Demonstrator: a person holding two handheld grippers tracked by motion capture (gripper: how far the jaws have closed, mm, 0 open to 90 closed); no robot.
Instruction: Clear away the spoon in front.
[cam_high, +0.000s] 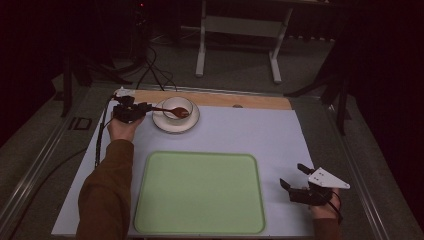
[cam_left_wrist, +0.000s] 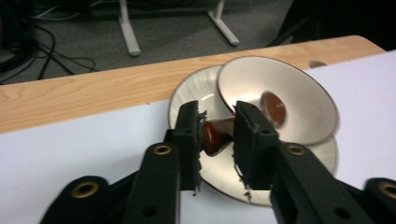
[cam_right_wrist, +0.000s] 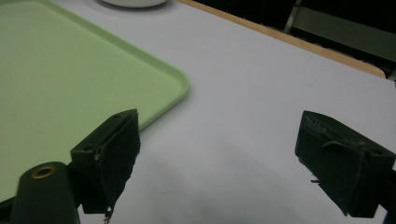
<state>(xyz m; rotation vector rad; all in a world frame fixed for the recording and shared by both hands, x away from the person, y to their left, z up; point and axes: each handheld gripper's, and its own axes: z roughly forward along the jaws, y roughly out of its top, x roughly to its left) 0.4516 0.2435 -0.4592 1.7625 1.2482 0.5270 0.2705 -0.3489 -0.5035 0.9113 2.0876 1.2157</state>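
Dark floor and cables behind the table are hard to make out. At the far left corner, the left gripper (cam_left_wrist: 217, 135) has its jaws clamped on the handle end of a brown spoon (cam_left_wrist: 219, 133), whose middle they hide; its bowl lies in the white bowl (cam_left_wrist: 299, 84) on a saucer (cam_left_wrist: 191, 93). The right gripper (cam_high: 295, 177) rests near right, jaws wide and empty, beside the green tray (cam_high: 200, 192).

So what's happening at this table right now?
A person works with a gripper in each hand. The left gripper has its jaws around the handle of a brown wooden spoon, whose bowl end rests in a white round bowl on a white saucer at the table's far left. The right gripper rests open on the white table cover, beside an empty light green plastic tray.
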